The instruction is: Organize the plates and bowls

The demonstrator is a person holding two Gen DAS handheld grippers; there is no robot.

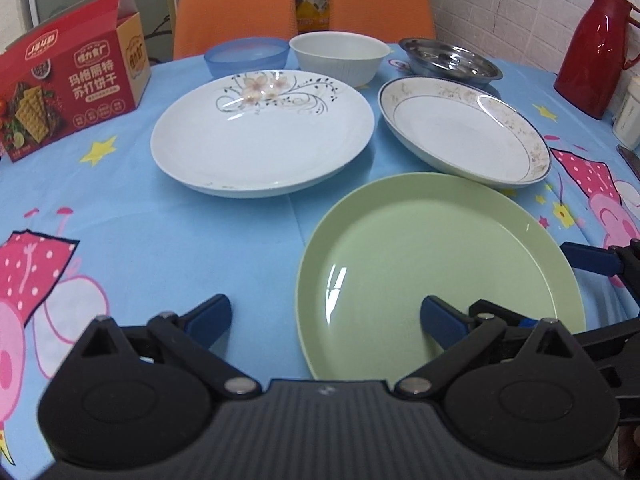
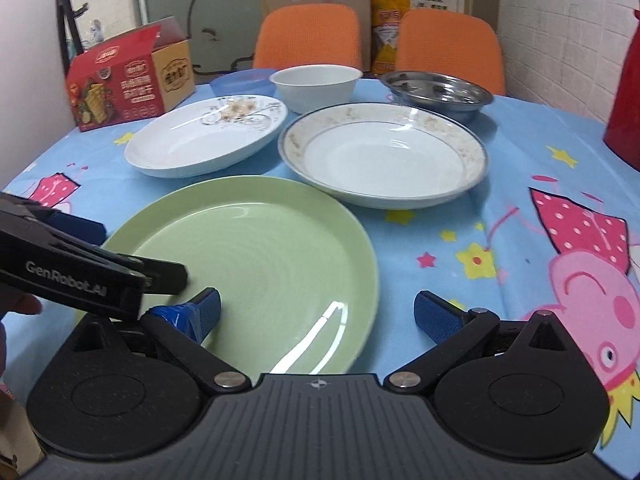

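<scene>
A green plate [image 1: 432, 264] [image 2: 256, 264] lies nearest on the table. Behind it are a white plate with a flower pattern [image 1: 260, 136] [image 2: 204, 136] and a white plate with a gold-and-blue rim [image 1: 460, 128] [image 2: 384, 152]. Further back stand a blue bowl [image 1: 246, 56] [image 2: 242, 82], a white bowl [image 1: 338, 56] [image 2: 314, 84] and a steel dish [image 1: 450, 58] [image 2: 436, 90]. My left gripper [image 1: 326, 318] is open, its right finger over the green plate's near edge. My right gripper [image 2: 318, 312] is open, its left finger over the same plate.
A red cracker box [image 1: 68, 84] [image 2: 128, 80] stands at the left back. A red thermos jug [image 1: 596, 48] stands at the right. Two orange chairs [image 1: 236, 8] are behind the table. The blue cartoon tablecloth [image 1: 160, 240] covers the table.
</scene>
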